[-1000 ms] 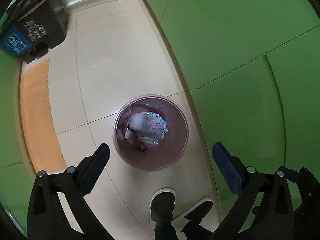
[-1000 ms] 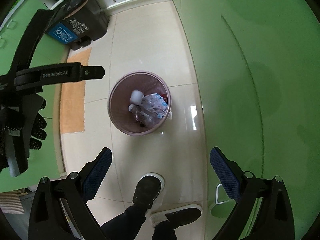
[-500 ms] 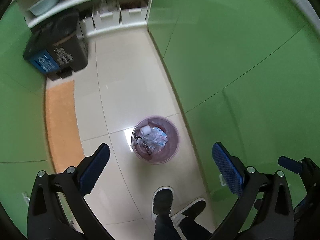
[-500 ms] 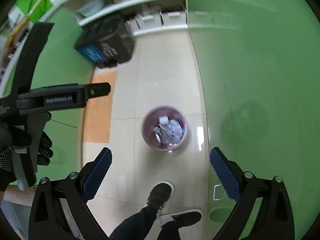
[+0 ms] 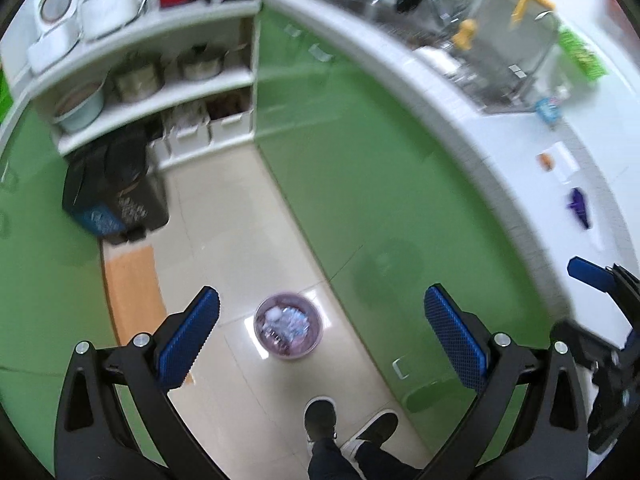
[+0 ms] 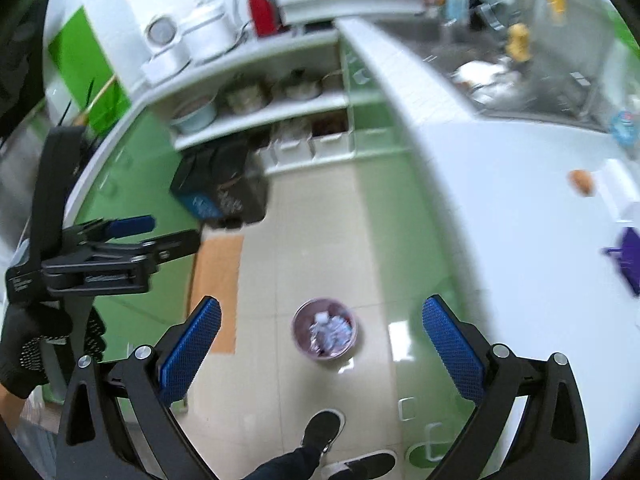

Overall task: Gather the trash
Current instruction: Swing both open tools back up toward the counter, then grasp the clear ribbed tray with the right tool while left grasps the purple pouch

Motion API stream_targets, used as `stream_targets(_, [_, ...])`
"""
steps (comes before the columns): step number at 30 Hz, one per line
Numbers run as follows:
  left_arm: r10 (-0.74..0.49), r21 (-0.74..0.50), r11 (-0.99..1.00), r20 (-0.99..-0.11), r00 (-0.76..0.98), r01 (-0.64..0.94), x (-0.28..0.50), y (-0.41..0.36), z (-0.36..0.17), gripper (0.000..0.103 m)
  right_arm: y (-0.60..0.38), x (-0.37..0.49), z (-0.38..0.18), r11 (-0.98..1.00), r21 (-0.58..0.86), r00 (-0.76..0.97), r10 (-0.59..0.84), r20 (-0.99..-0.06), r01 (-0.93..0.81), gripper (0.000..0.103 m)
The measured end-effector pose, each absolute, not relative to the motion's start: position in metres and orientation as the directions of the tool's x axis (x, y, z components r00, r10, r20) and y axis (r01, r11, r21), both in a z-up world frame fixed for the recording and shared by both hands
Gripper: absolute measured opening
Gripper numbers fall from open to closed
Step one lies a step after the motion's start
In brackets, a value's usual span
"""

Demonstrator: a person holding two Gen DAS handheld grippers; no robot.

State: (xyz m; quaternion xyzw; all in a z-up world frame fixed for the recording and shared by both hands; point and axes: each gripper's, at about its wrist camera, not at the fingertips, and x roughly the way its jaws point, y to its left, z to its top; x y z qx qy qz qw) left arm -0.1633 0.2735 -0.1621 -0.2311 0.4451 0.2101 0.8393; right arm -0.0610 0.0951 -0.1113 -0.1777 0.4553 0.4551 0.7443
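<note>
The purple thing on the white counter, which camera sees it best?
The left wrist view shows the purple thing best: all of it lies on the white counter, away from the picture's edge. The right wrist view catches it too, but at the far right border, smeared by blur and partly cut off.

glossy tiled floor [image 5: 256, 240], shiny green cabinet fronts [image 5: 360, 184], translucent plastic bin [image 5: 289, 328], crumpled wrappers inside.
</note>
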Motion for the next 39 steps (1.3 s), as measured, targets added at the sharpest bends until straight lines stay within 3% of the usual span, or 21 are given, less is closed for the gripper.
stream_targets(6, [0.111,-0.212,0.866,-0.802,0.586,-0.454,-0.136,0.245,-0.106,0.100,0.035,-0.030,-0.073,0.660,0.125,0.309,0.500,-0.809,-0.741,0.097])
stream_targets(18, [-0.007,-0.206,0.954,-0.746,0.666,-0.220,-0.057,0.170,-0.052,0.100,-0.099,0.021,-0.030,0.877,0.071,0.538,0.353,-0.765,-0.474,0.097])
stream_targets(27, [-0.045,-0.206,0.965,-0.742,0.669,-0.163,-0.008,0.128,-0.044,0.100,-0.135,0.104,-0.055,0.940,-0.015,0.577,0.196,-0.793,-0.340,0.097])
stream_targets(39, [-0.015,-0.195,0.957,-0.772,0.635,-0.215,0.023,0.125,-0.055,0.100,-0.131,0.189,-0.112,0.932,-0.071,0.500,0.126,-0.857,-0.356,0.097])
